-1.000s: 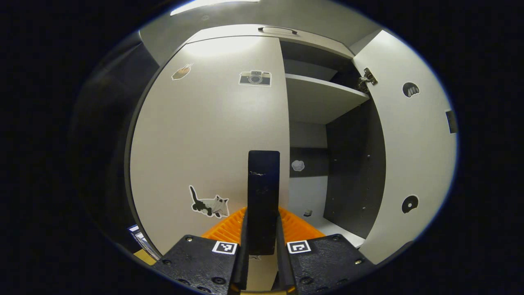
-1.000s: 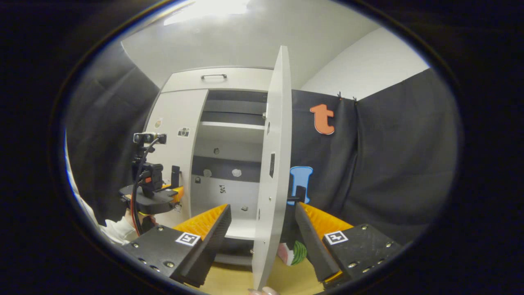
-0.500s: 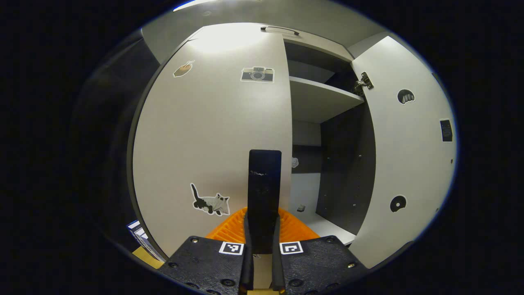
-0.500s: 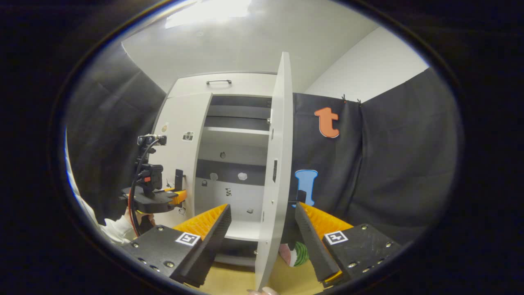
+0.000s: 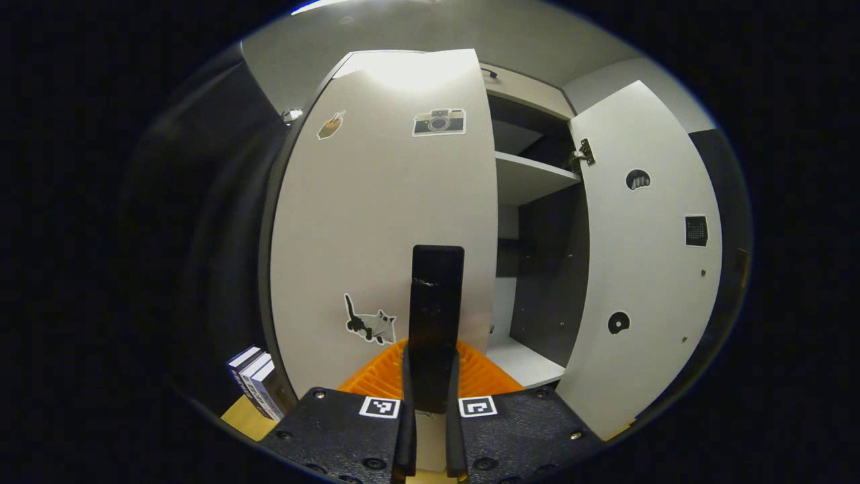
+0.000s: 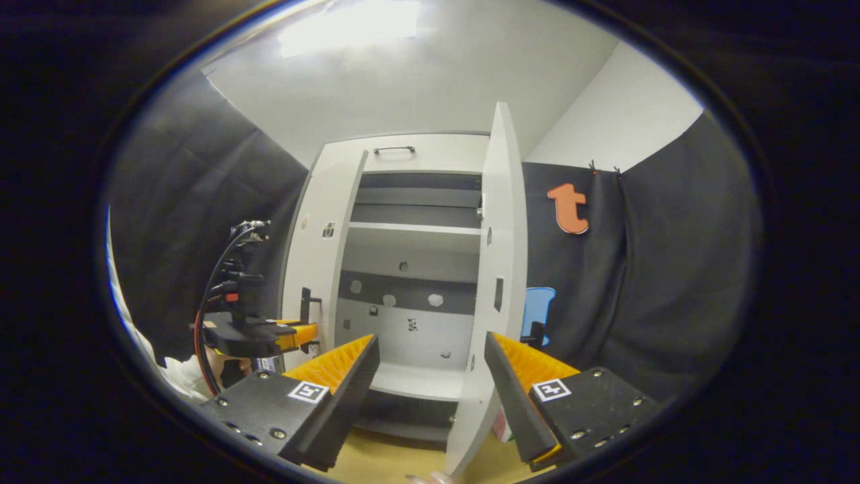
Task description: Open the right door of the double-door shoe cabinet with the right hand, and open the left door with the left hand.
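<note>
Shoe cabinet (image 6: 416, 269): flat matte white panels, dark recessed interior, one pale shelf (image 5: 534, 176), both doors swung out. Left door (image 5: 383, 202) (smooth, dotted with cat and camera stickers) carries a slim black upright handle (image 5: 437, 316), which the left tongs (image 5: 428, 396) are clamped on, ridged pads either side. Right door (image 6: 494, 296) stands edge-on between the spread, empty right tongs (image 6: 430, 366), touching neither finger.
</note>
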